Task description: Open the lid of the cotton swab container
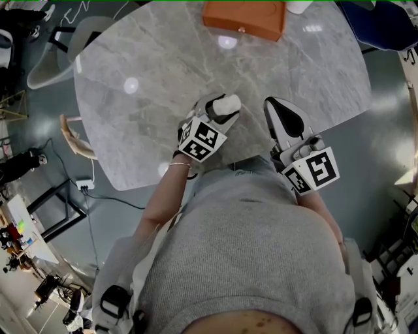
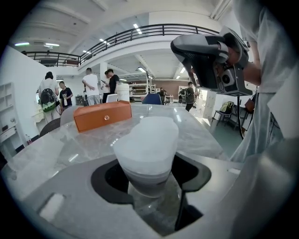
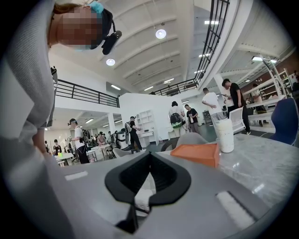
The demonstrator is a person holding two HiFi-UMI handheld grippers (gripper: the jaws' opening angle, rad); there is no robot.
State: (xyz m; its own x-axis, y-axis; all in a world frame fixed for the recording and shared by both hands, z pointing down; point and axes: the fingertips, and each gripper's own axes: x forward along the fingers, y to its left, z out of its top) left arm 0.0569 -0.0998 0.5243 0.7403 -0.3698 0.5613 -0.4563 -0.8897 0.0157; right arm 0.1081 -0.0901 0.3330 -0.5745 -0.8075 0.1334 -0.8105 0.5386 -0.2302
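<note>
The marble table carries an orange box at its 12 o'clock edge. Near the 6 o'clock edge, the left gripper pinches the lower body of the cotton swab container, holding it upright. At its 3 o'clock, the right gripper hangs with jaws pressed together, empty. The frosted lid looks closed, though its seam is hard to make out. The step is bracing; next, the right jaws must spread and catch the lid.
</note>
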